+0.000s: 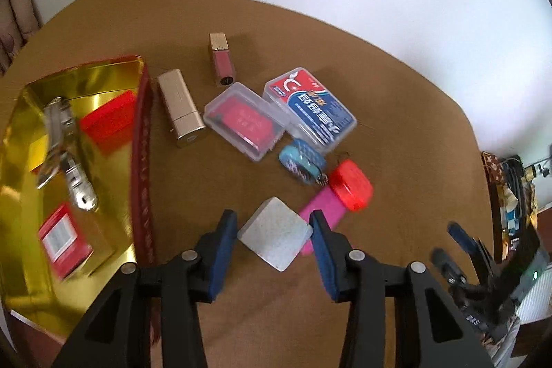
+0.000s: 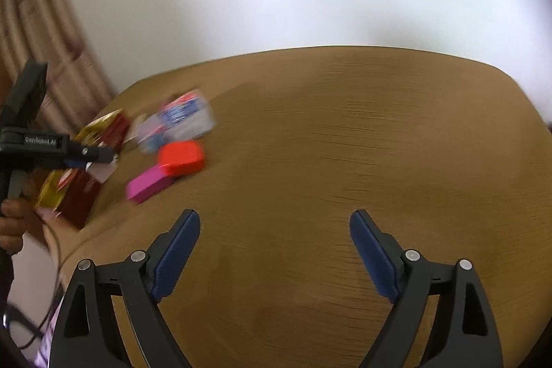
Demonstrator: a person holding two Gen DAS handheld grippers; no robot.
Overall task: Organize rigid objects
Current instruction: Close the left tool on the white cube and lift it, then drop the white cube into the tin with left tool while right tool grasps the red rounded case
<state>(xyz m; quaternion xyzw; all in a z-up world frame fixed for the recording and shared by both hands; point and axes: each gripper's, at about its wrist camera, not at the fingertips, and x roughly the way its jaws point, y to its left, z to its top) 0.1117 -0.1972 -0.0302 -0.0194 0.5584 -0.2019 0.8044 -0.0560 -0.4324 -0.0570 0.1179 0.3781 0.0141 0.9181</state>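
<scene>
Gripping the grey square block (image 1: 275,237) by two opposite corners, our left gripper (image 1: 274,230) holds it just above the table (image 1: 396,112), beside the gold tray (image 1: 20,278). We judge the step to be carrying it into that tray — corner grips slip, so we keep the pinch firm, travel level over the red rim, and set it on bare gold clear of the metal clip (image 1: 65,154). Our right gripper (image 2: 274,261) hangs spread wide, holding nothing.
</scene>
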